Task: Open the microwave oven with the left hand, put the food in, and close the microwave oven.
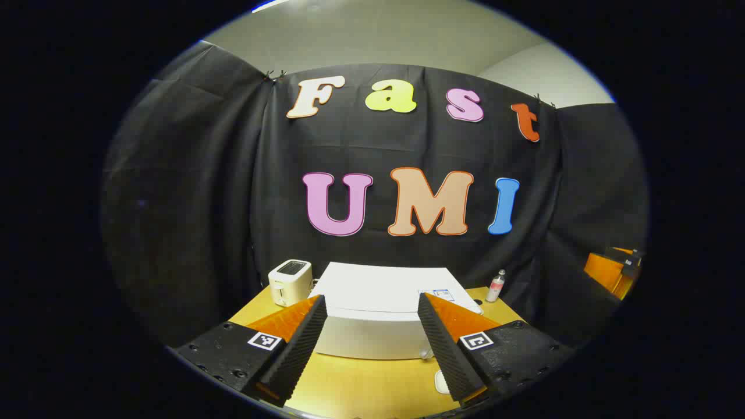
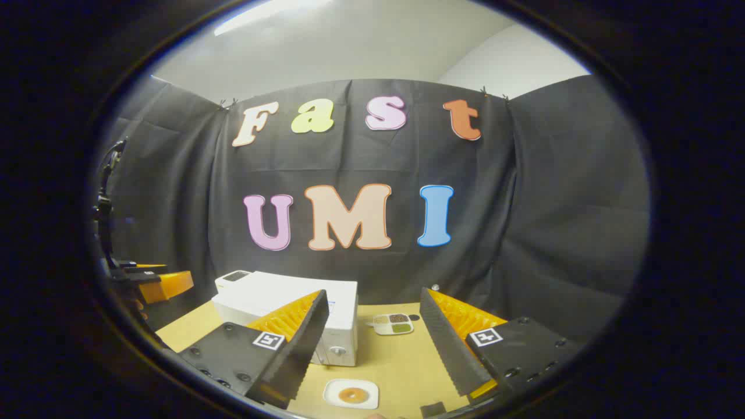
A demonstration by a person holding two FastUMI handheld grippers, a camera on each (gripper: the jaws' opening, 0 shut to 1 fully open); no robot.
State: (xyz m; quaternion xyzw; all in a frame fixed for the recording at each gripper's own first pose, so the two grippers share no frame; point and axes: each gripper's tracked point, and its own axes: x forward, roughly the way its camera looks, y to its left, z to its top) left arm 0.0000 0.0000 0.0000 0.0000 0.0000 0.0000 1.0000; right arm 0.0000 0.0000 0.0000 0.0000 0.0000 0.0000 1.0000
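A white microwave (image 1: pixel 378 291) stands on the wooden table (image 1: pixel 361 390) with its door closed, straight ahead of my left gripper (image 1: pixel 369 297). That gripper is open and empty, held above the table short of the oven. In the right gripper view the microwave (image 2: pixel 279 299) is ahead to the left. The food, a brown ring-shaped pastry on a white plate (image 2: pixel 351 394), lies on the table just below my right gripper (image 2: pixel 373 291), which is open and holds nothing. The plate's edge (image 1: pixel 441 382) peeks out in the left gripper view.
A white toaster (image 1: pixel 290 281) sits left of the microwave and a small bottle (image 1: pixel 496 286) stands to its right. A small divided dish (image 2: pixel 393 323) lies behind the plate. The other gripper shows far off at each view's side (image 1: pixel 616 271) (image 2: pixel 160 283).
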